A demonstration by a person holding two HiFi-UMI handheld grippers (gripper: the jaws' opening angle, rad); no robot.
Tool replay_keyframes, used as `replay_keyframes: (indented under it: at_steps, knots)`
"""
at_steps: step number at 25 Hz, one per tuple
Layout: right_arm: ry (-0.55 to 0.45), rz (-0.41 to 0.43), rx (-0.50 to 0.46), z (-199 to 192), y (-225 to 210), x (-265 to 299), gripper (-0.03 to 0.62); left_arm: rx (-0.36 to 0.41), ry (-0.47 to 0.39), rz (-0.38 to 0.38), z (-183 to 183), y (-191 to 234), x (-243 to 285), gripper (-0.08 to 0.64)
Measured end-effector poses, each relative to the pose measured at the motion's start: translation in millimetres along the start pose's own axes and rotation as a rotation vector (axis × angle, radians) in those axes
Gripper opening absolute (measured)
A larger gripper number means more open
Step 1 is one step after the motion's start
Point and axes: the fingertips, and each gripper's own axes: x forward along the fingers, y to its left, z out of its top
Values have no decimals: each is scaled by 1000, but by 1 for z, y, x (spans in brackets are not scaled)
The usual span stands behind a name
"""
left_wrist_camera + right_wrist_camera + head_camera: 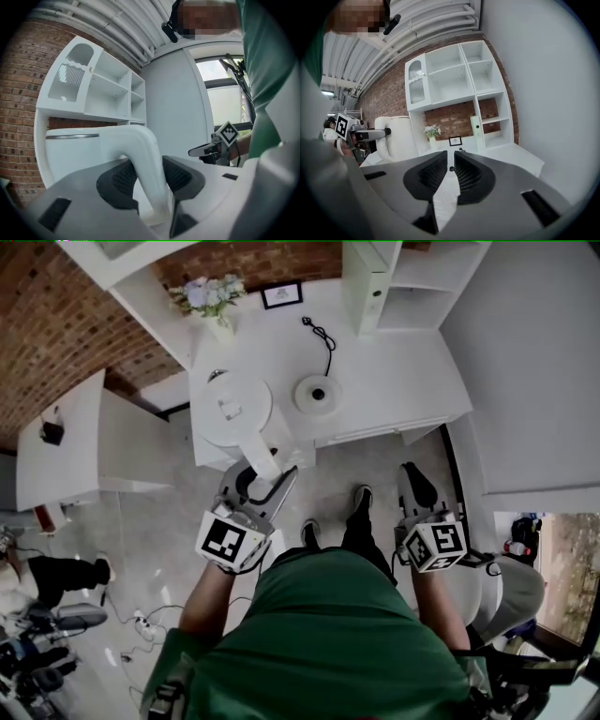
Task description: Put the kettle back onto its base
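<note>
A white kettle (pixel 232 409) hangs over the front left part of the white counter (pixel 403 381). My left gripper (pixel 258 479) is shut on its curved handle (pixel 140 150), which sits between the dark pads (pixel 117 180); the kettle body (pixel 70 150) fills the left gripper view. The round white base (pixel 317 394) lies on the counter just right of the kettle, with a black cord (pixel 323 334) running back from it. My right gripper (pixel 419 486) is in front of the counter's right end. In its own view the right gripper (pixel 451 171) is open by a narrow gap, with nothing between the pads.
At the back of the counter stand a flower vase (pixel 211 296), a small picture frame (pixel 281 294) and a white box file (pixel 370 282) in front of shelves. A low white table (pixel 66 446) is to the left. The person's shoes (pixel 361 502) are near the counter front.
</note>
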Motion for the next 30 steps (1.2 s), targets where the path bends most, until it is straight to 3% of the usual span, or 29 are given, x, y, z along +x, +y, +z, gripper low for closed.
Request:
replay_keyframes:
  at_steps: [9, 20, 25, 30]
  knots:
    - [27, 145, 3, 30, -63, 74, 60, -62, 15, 118, -2, 19, 70, 173]
    - [37, 197, 29, 46, -152, 115, 51, -77, 17, 228, -7, 21, 159, 173]
    - [52, 200, 28, 51, -170, 121, 49, -78, 27, 212, -5, 15, 183, 175]
    - [63, 146, 24, 54, -175, 124, 48, -70, 34, 153, -14, 21, 198, 175]
